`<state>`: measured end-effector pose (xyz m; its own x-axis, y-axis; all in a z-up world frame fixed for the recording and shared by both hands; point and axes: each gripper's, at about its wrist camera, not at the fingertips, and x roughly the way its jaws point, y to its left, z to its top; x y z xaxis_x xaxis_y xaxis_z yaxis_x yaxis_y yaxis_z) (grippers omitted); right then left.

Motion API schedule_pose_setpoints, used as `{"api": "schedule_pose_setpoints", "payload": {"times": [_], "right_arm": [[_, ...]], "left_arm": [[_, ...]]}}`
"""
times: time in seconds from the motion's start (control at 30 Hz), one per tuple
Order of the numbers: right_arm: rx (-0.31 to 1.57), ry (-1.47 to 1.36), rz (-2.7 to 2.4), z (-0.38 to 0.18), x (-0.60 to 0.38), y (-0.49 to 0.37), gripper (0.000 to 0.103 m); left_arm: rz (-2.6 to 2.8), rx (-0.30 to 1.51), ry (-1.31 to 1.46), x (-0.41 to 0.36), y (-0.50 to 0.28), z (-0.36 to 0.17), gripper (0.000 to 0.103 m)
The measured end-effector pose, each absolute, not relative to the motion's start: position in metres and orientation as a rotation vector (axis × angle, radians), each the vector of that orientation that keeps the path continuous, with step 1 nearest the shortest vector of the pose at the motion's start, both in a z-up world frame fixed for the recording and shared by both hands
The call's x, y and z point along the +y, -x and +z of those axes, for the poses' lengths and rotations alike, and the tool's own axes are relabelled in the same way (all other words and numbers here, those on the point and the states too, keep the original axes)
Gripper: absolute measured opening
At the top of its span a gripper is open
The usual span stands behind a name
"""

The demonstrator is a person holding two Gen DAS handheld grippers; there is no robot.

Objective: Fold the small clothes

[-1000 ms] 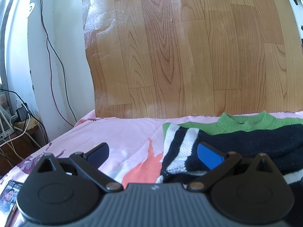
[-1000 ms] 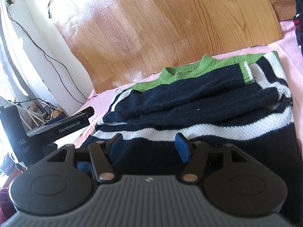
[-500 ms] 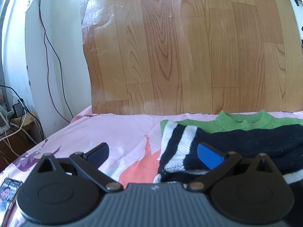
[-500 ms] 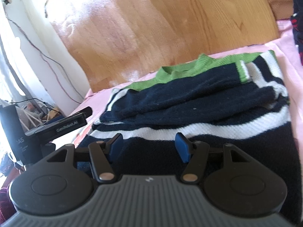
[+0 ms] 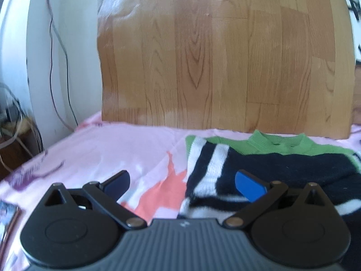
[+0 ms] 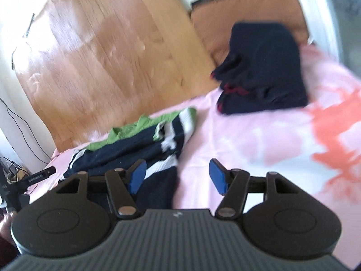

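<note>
A folded knit sweater, navy with white stripes and a green collar, lies on the pink bedsheet. My left gripper stands open above the sweater's left edge, with nothing between its fingers. In the right wrist view the same sweater lies at the lower left. My right gripper is open over the sweater's right edge and bare pink sheet, holding nothing. A second dark navy garment with red trim lies at the far right by a brown pillow.
A wood-grain board stands upright behind the bed. Cables hang on the white wall at left. A brown pillow rests at the bed's head. The left gripper's body shows at the left edge of the right wrist view.
My right gripper has swung to the right, off the sweater's middle, so the pink sheet and the second dark garment come into view. The left gripper's view has shifted slightly.
</note>
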<state>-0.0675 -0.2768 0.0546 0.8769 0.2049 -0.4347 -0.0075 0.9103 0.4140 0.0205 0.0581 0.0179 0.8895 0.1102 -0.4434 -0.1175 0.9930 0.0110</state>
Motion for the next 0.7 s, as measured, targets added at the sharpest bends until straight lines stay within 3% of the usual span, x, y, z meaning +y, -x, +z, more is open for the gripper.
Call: {"api": "schedule_pose_setpoints", "payload": {"times": [0.4, 0.7], "right_arm": [[0.562, -0.293, 0.301, 0.060, -0.241, 0.111, 0.066], [0.700, -0.216, 0.531, 0.053, -0.212, 0.152, 0.053]], "left_arm": [[0.066, 0.660, 0.082, 0.157, 0.129, 0.028, 0.102], [-0.132, 0.806, 0.216, 0.162, 0.195, 0.023, 0.081]]}}
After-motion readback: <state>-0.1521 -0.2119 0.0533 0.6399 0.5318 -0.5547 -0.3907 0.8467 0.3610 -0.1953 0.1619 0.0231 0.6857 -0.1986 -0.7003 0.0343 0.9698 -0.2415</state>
